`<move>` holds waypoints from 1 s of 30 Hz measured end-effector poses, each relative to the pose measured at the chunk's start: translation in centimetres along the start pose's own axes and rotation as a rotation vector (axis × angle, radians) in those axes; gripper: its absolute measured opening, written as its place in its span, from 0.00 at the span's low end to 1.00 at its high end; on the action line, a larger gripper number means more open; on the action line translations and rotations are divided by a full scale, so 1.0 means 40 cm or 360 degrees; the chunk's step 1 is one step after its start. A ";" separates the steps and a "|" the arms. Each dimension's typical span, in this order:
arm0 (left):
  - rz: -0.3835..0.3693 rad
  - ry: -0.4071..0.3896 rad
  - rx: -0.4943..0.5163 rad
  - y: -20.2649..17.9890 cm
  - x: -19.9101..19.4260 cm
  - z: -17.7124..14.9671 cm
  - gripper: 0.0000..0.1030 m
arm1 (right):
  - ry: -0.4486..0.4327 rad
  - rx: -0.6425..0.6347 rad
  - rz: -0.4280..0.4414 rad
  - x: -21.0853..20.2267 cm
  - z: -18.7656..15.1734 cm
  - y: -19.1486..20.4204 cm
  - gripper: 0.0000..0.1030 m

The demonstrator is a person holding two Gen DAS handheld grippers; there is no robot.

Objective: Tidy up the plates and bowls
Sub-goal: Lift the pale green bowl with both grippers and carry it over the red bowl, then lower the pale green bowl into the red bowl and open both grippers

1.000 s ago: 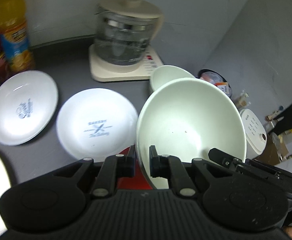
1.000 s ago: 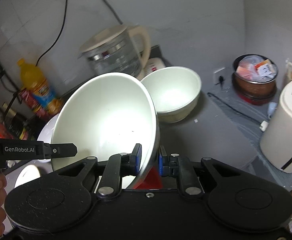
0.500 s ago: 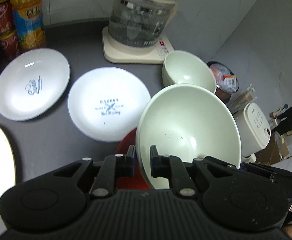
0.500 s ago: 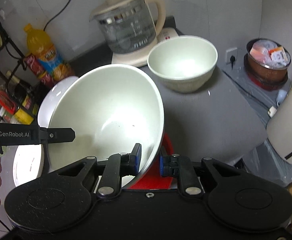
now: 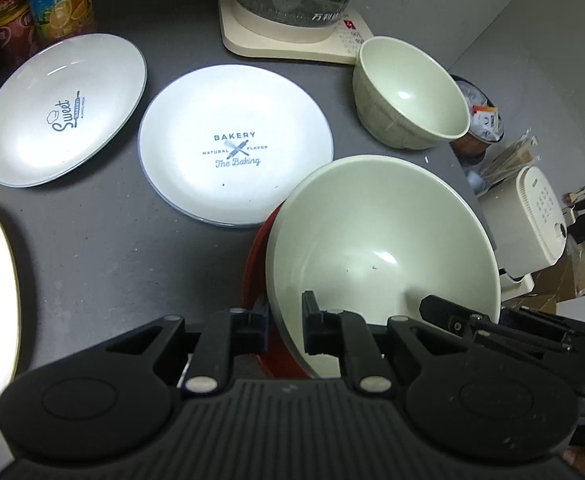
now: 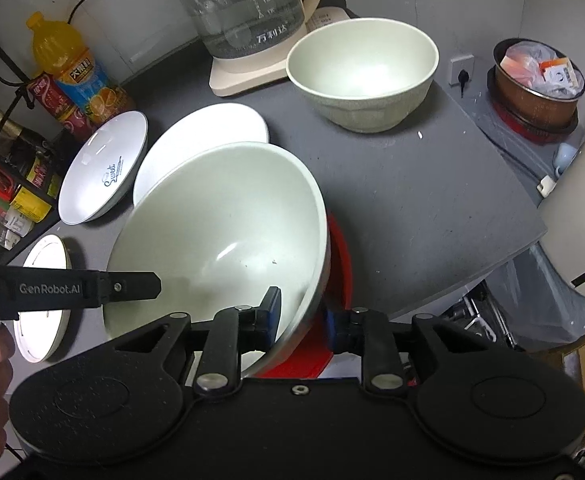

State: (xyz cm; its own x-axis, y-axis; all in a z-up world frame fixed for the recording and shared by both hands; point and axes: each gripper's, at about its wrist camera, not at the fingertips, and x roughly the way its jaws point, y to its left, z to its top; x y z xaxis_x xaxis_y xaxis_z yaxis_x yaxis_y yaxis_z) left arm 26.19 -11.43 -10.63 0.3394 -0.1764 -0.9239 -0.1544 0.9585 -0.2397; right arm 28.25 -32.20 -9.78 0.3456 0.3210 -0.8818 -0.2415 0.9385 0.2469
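Left claw (image 5: pixel 284 320): pinching the big bowl (image 5: pixel 380 248) rim.
Right claw (image 6: pixel 300 316): pinching the same rim.
Small bowl (image 6: pixel 362 76): upper right, on the table (image 6: pixel 412 200).

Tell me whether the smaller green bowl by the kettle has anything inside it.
No. In the right wrist view the smaller green bowl stands upright beside the kettle and its inside is bare.

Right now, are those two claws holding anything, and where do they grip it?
Yes. Both hold the big green bowl: the left gripper and the right gripper each pinch its rim on opposite sides.
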 end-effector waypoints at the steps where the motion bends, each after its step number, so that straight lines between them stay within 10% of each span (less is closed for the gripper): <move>1: 0.0004 0.0007 0.0003 0.001 0.000 0.000 0.12 | 0.0009 0.0001 -0.0002 0.004 0.000 0.002 0.25; 15: -0.0083 0.0068 0.0062 0.004 -0.025 0.019 0.33 | 0.0003 0.0012 0.0062 -0.006 0.007 0.014 0.55; 19: -0.0020 -0.0023 0.0139 -0.007 -0.057 0.026 0.56 | -0.0049 0.0022 0.0068 -0.021 0.012 0.015 0.63; 30: -0.0133 -0.0249 0.0218 -0.041 -0.132 0.053 0.66 | -0.0293 0.0093 -0.0013 -0.106 0.021 -0.027 0.79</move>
State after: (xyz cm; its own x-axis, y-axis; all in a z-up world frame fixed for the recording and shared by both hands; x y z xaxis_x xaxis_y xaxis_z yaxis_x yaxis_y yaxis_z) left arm 26.63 -11.60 -4.74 0.4871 -0.2300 -0.8425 0.0044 0.9653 -0.2610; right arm 27.82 -34.46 -5.98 0.5084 0.3261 -0.7970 -0.1870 0.9452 0.2675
